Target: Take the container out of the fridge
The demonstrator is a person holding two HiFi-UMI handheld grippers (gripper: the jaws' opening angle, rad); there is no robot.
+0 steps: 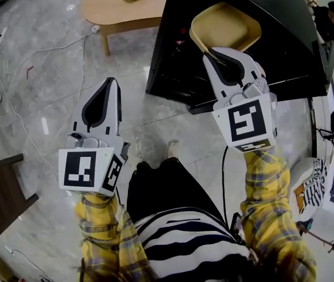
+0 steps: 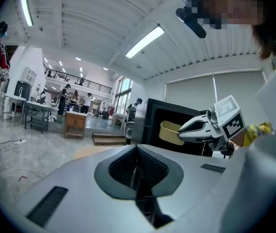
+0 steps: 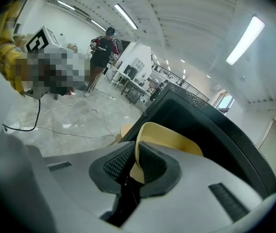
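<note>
The shallow yellow container [image 1: 225,27] is pinched by its near rim between the narrowly set jaws of the right gripper [image 1: 228,54], and it hangs at the open front of the black fridge [image 1: 272,16]. I judge the lift mostly done, with drawing it fully clear and setting it down left. Its hollow faces up and its long axis runs roughly side to side across the fridge mouth, while the left gripper [image 1: 109,86] hovers well apart over the floor, jaws together on nothing.
</note>
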